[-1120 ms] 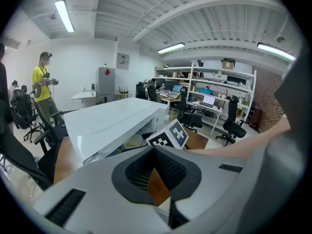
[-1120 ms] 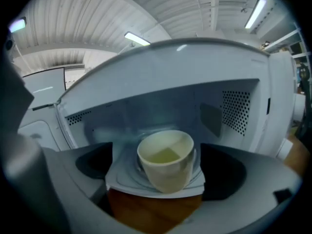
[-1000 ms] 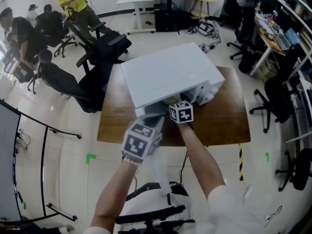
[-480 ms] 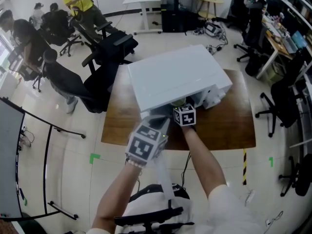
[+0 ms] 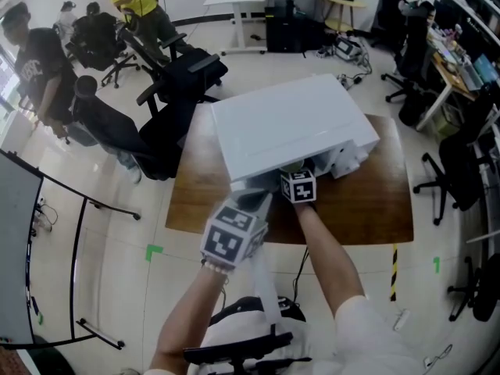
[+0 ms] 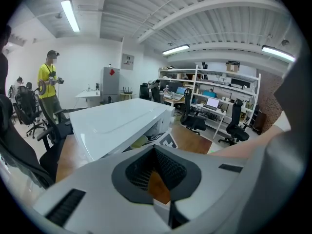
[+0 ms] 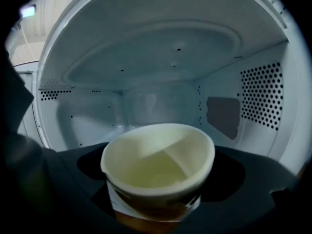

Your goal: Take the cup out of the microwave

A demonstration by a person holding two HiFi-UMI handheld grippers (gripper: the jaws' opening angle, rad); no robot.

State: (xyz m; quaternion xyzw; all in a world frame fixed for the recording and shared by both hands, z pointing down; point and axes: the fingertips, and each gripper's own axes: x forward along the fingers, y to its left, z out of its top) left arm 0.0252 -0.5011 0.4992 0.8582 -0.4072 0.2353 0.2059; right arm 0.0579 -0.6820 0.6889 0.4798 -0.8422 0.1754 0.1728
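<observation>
A white microwave [image 5: 293, 127] stands open on a wooden table [image 5: 367, 201]. Inside it, in the right gripper view, a cream paper cup [image 7: 158, 165] with a brown band sits close to the camera on the dark floor. My right gripper [image 7: 158, 199] reaches into the cavity, its dark jaws shut against the cup's lower sides; the rim looks squeezed. In the head view only that gripper's marker cube [image 5: 298, 186] shows at the opening. My left gripper [image 5: 256, 203] hangs over the table's front edge, shut and holding nothing.
The microwave's door [image 5: 348, 161] is swung open at the right. Black office chairs [image 5: 172, 84] stand beyond the table's left side, with people [image 5: 39, 61] further off. Desks and shelves [image 5: 461, 45] line the right.
The head camera has shifted a little, so the table sits slightly higher and further right. Both grippers keep almost the same places; the right one stays in the microwave's opening.
</observation>
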